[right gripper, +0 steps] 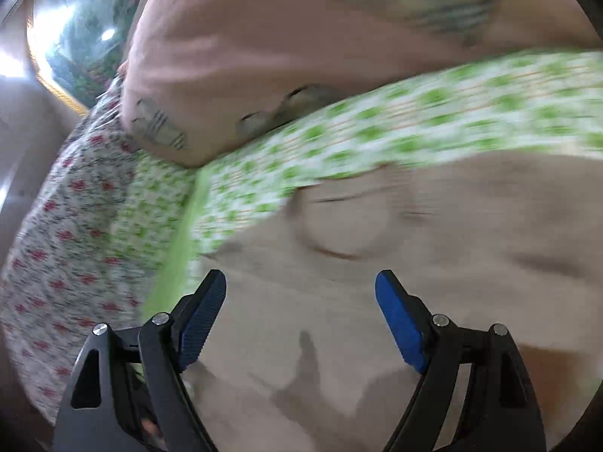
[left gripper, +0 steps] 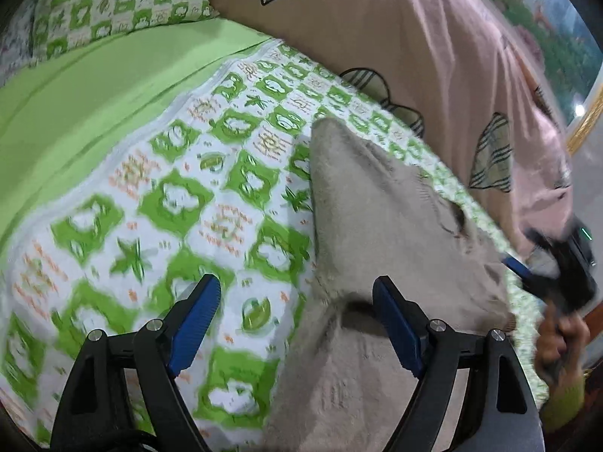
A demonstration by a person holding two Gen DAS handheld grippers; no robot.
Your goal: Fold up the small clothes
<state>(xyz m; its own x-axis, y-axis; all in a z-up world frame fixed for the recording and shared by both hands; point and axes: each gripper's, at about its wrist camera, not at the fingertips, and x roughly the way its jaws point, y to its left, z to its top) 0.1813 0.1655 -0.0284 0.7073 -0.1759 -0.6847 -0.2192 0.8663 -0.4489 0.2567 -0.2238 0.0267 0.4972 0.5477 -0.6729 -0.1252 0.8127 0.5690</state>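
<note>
A small beige knitted garment (left gripper: 380,226) lies on the green-and-white patterned bedsheet (left gripper: 158,203). My left gripper (left gripper: 297,290) hangs open just above the garment's near left edge, its right finger over the cloth and nothing between its blue pads (left gripper: 199,316). In the right wrist view the same beige garment (right gripper: 414,263) fills the lower right, blurred by motion. My right gripper (right gripper: 301,282) stands open over it, holding nothing. That right gripper (left gripper: 524,269) also shows at the far right of the left wrist view, in a person's hand (left gripper: 561,342).
A pink quilt with plaid heart patches (left gripper: 377,30) is piled along the far side of the bed. A patterned pillow (left gripper: 120,0) lies at the back left beside a plain green sheet (left gripper: 94,86). A red-flowered cloth (right gripper: 64,233) covers the bed's edge.
</note>
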